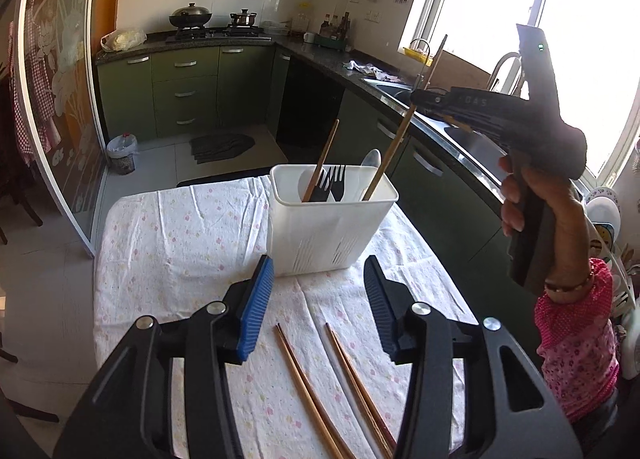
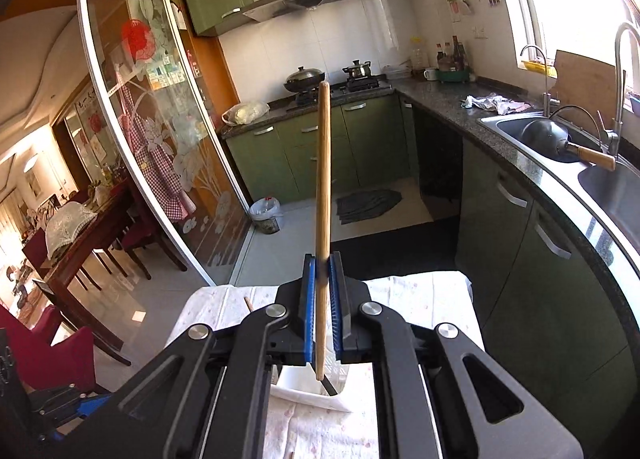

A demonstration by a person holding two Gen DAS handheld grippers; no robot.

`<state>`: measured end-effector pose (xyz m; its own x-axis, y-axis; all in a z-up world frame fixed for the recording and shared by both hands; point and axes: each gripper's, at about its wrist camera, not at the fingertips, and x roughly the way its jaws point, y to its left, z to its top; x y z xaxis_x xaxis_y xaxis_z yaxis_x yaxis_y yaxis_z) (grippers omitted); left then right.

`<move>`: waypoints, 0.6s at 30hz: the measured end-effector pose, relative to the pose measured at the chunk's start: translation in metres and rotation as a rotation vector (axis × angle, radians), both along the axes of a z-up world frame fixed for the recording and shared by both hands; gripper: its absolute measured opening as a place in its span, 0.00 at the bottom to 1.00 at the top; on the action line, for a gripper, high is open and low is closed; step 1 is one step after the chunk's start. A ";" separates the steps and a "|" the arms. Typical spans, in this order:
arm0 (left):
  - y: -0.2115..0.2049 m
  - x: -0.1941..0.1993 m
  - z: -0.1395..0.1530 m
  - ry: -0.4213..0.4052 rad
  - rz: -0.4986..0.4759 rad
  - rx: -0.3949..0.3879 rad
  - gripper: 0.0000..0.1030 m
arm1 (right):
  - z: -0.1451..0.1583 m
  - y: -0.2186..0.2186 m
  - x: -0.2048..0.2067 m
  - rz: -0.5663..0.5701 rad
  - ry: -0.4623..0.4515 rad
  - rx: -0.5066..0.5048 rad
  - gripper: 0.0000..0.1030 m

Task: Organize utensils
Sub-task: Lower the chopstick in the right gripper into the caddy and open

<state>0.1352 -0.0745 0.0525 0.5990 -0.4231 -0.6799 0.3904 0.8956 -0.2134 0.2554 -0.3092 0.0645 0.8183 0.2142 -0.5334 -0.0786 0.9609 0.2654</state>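
A white utensil holder (image 1: 328,223) stands on the cloth-covered table (image 1: 180,243). It holds a chopstick (image 1: 322,161), black forks (image 1: 332,183) and a white spoon (image 1: 370,163). My right gripper (image 1: 418,97) is above the holder, shut on a wooden chopstick (image 1: 394,147) whose lower end is inside the holder. In the right wrist view the chopstick (image 2: 322,195) stands upright between the blue pads (image 2: 308,299) of the right gripper (image 2: 322,271). My left gripper (image 1: 320,299) is open and empty, just in front of the holder. Several chopsticks (image 1: 320,391) lie on the cloth below it.
A kitchen counter with a sink (image 2: 560,139) runs along the right side. A stove with pots (image 1: 212,19) is at the back. A bin (image 1: 122,153) stands on the floor. A glass sliding door (image 2: 160,119) is at left, a dining table (image 2: 80,235) beyond it.
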 end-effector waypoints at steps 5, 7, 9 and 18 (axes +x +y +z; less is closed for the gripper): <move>0.008 -0.019 -0.022 0.061 -0.020 -0.006 0.46 | -0.038 0.009 0.003 0.016 0.014 -0.036 0.08; 0.010 -0.023 -0.028 0.080 -0.024 -0.001 0.46 | -0.048 0.013 0.004 0.024 0.005 -0.051 0.08; 0.012 -0.025 -0.032 0.091 -0.024 0.003 0.46 | -0.057 0.016 0.003 0.030 0.003 -0.067 0.08; 0.013 -0.021 -0.036 0.106 -0.014 0.023 0.48 | -0.069 0.012 -0.006 0.028 0.002 -0.062 0.14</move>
